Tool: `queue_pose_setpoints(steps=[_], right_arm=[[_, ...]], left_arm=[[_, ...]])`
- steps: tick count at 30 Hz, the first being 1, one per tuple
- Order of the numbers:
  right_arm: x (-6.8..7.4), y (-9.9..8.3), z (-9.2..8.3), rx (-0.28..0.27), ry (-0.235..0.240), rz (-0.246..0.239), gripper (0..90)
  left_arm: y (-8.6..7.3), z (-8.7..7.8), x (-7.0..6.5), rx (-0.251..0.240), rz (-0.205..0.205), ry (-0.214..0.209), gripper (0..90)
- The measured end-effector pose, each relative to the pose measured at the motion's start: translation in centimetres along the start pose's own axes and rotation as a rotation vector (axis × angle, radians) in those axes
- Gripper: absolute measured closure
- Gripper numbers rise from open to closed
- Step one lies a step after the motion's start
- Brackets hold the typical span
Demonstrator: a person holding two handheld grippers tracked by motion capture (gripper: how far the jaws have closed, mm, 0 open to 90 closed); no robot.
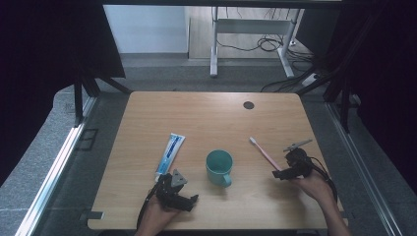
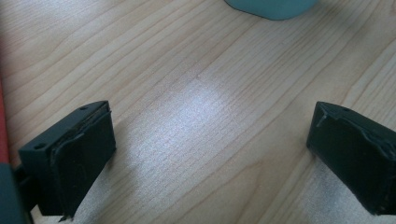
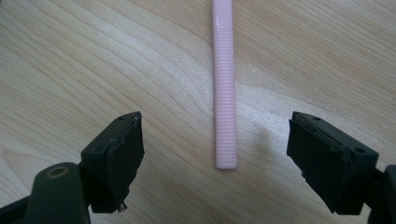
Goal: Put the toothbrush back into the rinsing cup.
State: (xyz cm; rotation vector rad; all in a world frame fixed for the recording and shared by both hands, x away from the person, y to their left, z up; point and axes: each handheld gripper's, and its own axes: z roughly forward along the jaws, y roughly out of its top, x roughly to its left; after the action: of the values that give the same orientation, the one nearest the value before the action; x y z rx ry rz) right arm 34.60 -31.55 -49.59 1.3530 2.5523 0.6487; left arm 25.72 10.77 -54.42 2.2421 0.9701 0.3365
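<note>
While the right gripper (image 3: 215, 158) hangs just above the worktop (image 1: 211, 118) with its black fingers (image 3: 122, 156) wide apart on either side of the slim pink plastic toothbrush (image 3: 224, 93), touching nothing, the step in hand looks like the pick-up. The next move calls for closing squarely on the ribbed handle end. The left gripper (image 2: 205, 154) rests spread over bare, pale wood-grain laminate, holding nothing. Farther off stand a round teal ceramic mug (image 1: 219, 167) and a flat white-and-blue toothpaste tube (image 1: 169, 155), with the toothbrush lying right of the mug.
</note>
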Motion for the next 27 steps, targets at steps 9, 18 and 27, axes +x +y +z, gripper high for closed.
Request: queue_pose_setpoints(steps=[9, 18, 27], right_arm=[[-0.4, 1.1, 0.6, 0.072, -0.010, -0.005, 17.9], [-0.1, 2.7, 1.0, 0.118, -0.007, -0.031, 21.4], [-0.1, 4.0, 1.6, 0.190, -0.021, -0.050, 27.7]], left_arm=[[0.0, 0.0, 0.0, 0.002, 0.000, 0.000, 1.2], [0.0, 0.0, 0.0, 0.002, 0.000, 0.000, 1.2], [0.0, 0.0, 0.0, 0.002, 0.001, 0.000, 1.2]])
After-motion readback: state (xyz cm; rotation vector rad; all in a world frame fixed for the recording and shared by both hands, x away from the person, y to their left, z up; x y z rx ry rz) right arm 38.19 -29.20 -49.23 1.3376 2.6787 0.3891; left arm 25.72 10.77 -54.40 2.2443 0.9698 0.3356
